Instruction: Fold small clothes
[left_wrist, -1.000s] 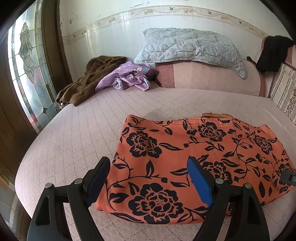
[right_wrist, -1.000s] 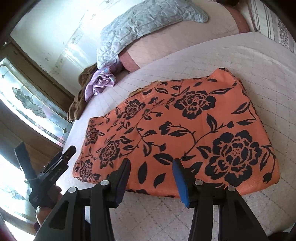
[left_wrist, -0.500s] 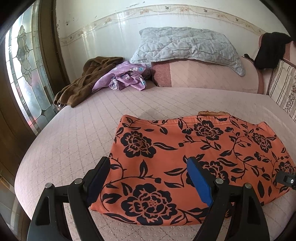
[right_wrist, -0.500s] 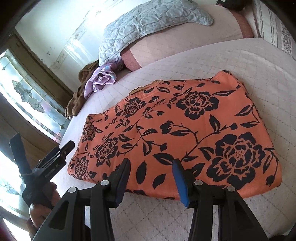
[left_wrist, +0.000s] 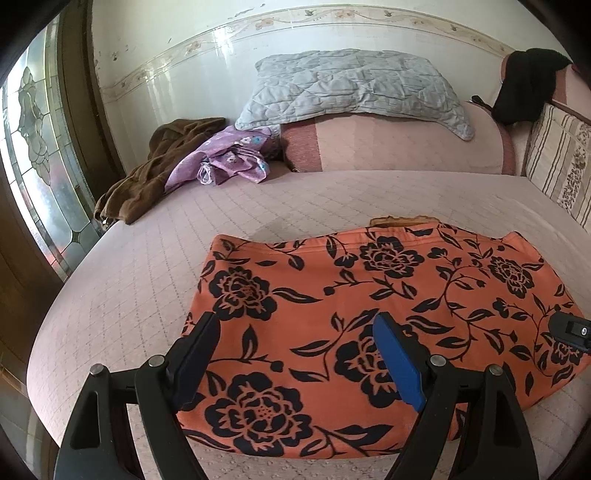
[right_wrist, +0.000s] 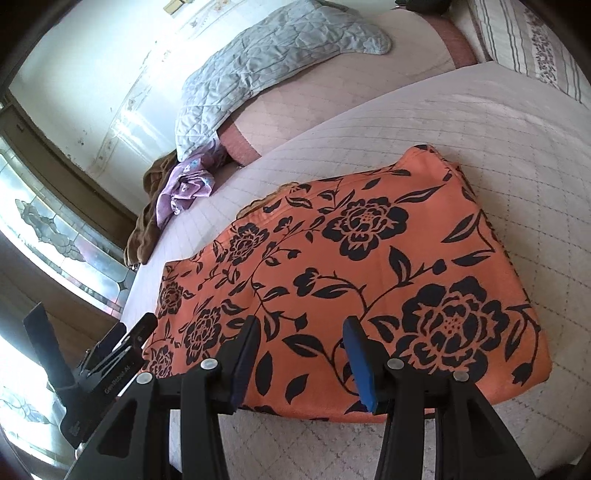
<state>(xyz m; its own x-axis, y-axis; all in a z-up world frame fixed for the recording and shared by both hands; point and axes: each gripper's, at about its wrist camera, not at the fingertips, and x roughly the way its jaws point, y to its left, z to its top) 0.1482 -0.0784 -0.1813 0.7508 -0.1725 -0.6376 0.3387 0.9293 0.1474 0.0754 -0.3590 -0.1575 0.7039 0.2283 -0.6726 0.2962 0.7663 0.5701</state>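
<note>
An orange garment printed with black flowers (left_wrist: 369, 314) lies flat on a pale quilted bed (left_wrist: 147, 266), near the bed's front edge. It appears already folded into a broad, roughly rectangular shape, with a thicker doubled edge on its right side in the right wrist view. A small brownish strip, perhaps a waistband or label, pokes out at its far edge. Laid flat and close like this, its near hem is within easy reach of both tools, probably ready for another fold.

The left gripper (left_wrist: 295, 354) hovers over the garment's near left corner, jaws wide apart and holding nothing. The right gripper (right_wrist: 301, 354) hovers over the near hem further right, jaws partly apart, also empty. Neither can be seen pressing on the cloth.

Beyond the garment, at the far left of the bed, a crumpled purple garment (left_wrist: 229, 158) rests beside a brown one (left_wrist: 147, 177), likely waiting their turn. A grey quilted pillow (left_wrist: 351, 88) leans on a pink bolster against the wall.

The left wrist view alone shows a dark garment (left_wrist: 528, 81) draped at the upper right, a striped cushion beneath it, and the tip of the right gripper at its right edge. The right wrist view alone shows the left gripper from the side, and the garment's thick right-hand edge. Both show a stained-glass window.
</note>
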